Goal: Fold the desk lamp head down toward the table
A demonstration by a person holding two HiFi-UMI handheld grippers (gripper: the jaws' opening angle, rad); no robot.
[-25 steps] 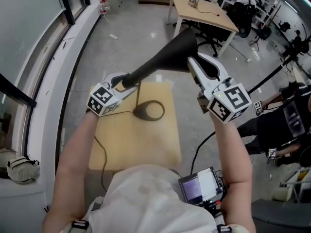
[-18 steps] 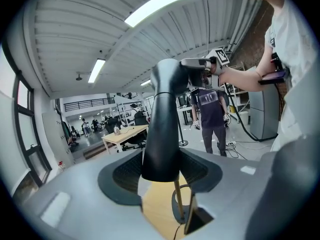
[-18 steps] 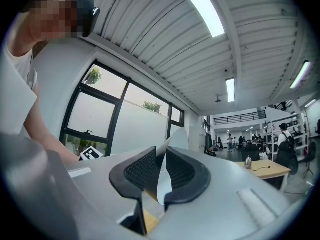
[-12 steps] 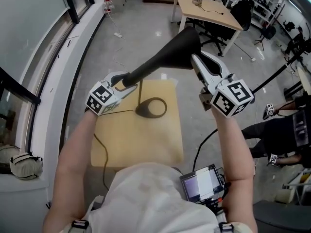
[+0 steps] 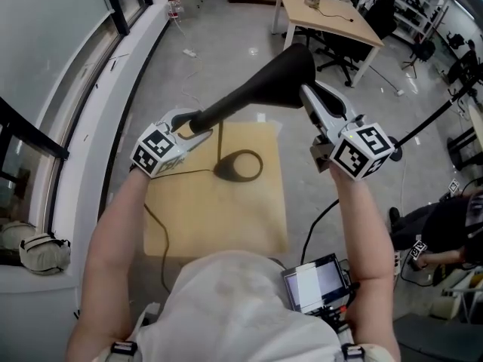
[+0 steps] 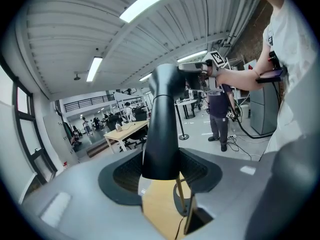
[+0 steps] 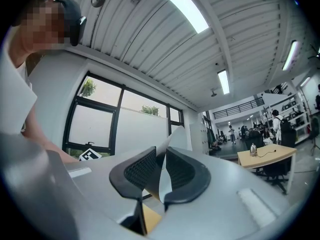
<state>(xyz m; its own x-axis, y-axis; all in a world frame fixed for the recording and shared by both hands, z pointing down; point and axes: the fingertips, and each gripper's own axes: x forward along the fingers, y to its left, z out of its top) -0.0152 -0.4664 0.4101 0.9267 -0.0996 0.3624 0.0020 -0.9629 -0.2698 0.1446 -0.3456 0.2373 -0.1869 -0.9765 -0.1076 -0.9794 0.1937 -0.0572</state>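
Note:
The desk lamp's black cone-shaped head (image 5: 264, 89) hangs slanted above the small wooden table (image 5: 219, 225). Its thin stem (image 5: 219, 143) goes down to a dark ring base (image 5: 238, 166) on the tabletop. My left gripper (image 5: 192, 127) is shut on the head's narrow end; in the left gripper view the black cone (image 6: 162, 129) fills the gap between the pads (image 6: 127, 171). My right gripper (image 5: 313, 100) is shut on the rim of the wide end, and the right gripper view shows the thin pale edge of the shade (image 7: 162, 176) pinched between its pads.
The lamp's cable (image 5: 151, 225) trails off the table's left side. A window wall runs along the left, with a bag (image 5: 41, 251) on the floor. A wooden desk (image 5: 332, 21) with chairs stands behind. A person (image 5: 445, 225) sits at the right.
The right gripper has rolled slightly and sunk a little with the shade's rim. The left gripper and the lamp's narrow end stay in place.

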